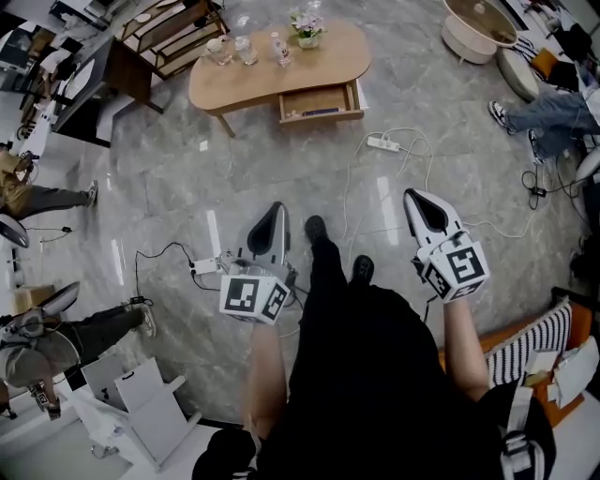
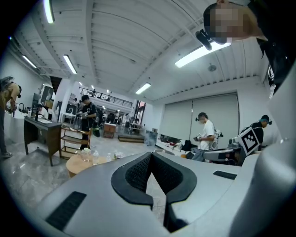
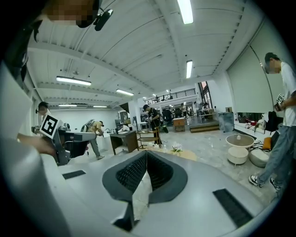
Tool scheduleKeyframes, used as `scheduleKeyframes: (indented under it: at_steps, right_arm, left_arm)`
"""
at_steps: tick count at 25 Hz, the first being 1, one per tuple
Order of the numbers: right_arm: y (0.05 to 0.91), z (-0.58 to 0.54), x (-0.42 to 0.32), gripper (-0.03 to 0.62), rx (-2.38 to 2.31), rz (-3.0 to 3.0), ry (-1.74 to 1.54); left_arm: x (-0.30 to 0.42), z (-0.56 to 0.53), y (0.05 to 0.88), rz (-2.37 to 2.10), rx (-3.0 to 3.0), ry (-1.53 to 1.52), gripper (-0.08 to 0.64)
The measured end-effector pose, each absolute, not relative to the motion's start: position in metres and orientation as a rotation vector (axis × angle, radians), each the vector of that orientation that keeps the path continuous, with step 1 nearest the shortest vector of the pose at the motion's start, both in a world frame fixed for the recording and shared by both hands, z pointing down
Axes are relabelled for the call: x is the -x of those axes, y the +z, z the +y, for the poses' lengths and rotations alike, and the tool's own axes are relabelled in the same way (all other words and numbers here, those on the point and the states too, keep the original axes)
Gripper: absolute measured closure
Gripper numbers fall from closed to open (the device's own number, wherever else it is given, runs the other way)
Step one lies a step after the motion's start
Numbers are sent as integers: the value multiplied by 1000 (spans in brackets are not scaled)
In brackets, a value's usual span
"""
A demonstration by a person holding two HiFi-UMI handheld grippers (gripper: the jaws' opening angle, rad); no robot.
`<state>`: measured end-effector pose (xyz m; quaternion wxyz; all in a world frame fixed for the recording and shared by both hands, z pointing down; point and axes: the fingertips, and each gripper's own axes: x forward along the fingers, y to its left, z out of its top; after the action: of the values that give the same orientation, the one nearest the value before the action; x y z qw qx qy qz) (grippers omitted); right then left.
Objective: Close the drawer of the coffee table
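Approach stage: you stand well apart from the worktop [image 1: 330, 58], whose drawer [image 1: 317, 101] hangs pulled out toward you, with left tongs [image 1: 277, 207] and right tongs [image 1: 413, 196] both pressed together and empty, so the next move calls for walking up and pushing the drawer front flush.

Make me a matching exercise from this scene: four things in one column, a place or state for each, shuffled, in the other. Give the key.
Things
1. drawer
2. power strip
3. potted flowers
4. left gripper

Place or state
A. shut, nothing between its jaws
B. lying on the floor
C. pulled open
D. standing on top of the coffee table

Pairs: 1-C, 2-B, 3-D, 4-A
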<state>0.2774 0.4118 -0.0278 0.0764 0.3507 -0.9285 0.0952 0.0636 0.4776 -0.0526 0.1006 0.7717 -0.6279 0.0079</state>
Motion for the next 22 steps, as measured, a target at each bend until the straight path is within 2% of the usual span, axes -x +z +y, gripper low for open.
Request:
scheduleKeyframes:
  at_steps: [22]
  right_arm:
    - [-33, 259, -149, 578, -1301, -2627, 233]
  left_arm:
    - [92, 295, -15, -1618, -2355, 84, 546]
